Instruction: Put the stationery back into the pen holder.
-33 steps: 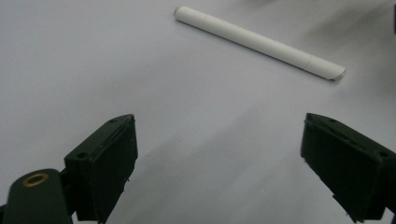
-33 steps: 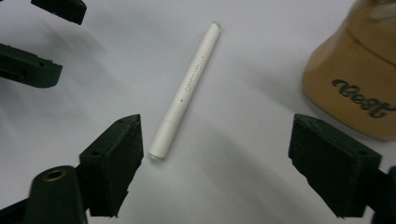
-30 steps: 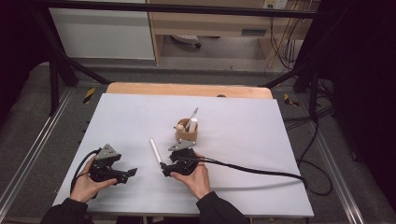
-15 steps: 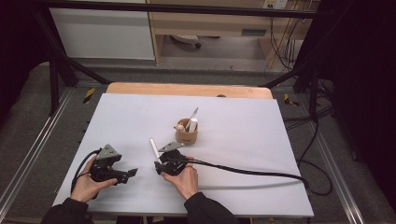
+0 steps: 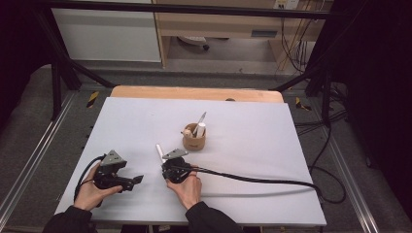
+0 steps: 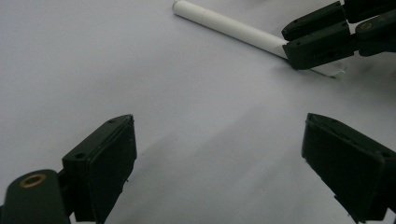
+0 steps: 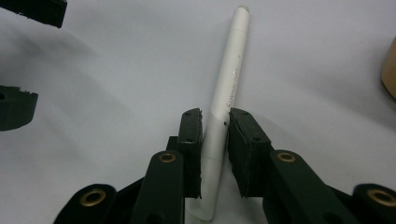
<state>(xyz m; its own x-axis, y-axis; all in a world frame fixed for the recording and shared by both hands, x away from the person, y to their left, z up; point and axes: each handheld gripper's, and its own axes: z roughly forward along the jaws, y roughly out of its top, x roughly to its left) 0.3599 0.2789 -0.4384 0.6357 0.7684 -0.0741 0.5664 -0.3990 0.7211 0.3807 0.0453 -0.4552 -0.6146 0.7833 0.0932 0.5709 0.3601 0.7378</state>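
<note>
On the white table [image 5: 252, 145], the right hand-held gripper [image 7: 215, 154] hides the white pen's [image 7: 229, 79] lower end.

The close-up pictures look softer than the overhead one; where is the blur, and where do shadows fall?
In the right gripper view, the white pen is sharp while the right hand-held gripper blurs toward the bottom edge. In the left gripper view, the left hand-held gripper throws soft shadows on the table. In the high view, the surroundings are dark.

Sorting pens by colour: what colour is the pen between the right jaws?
White all over; the pen shows best in the right gripper view.
</note>
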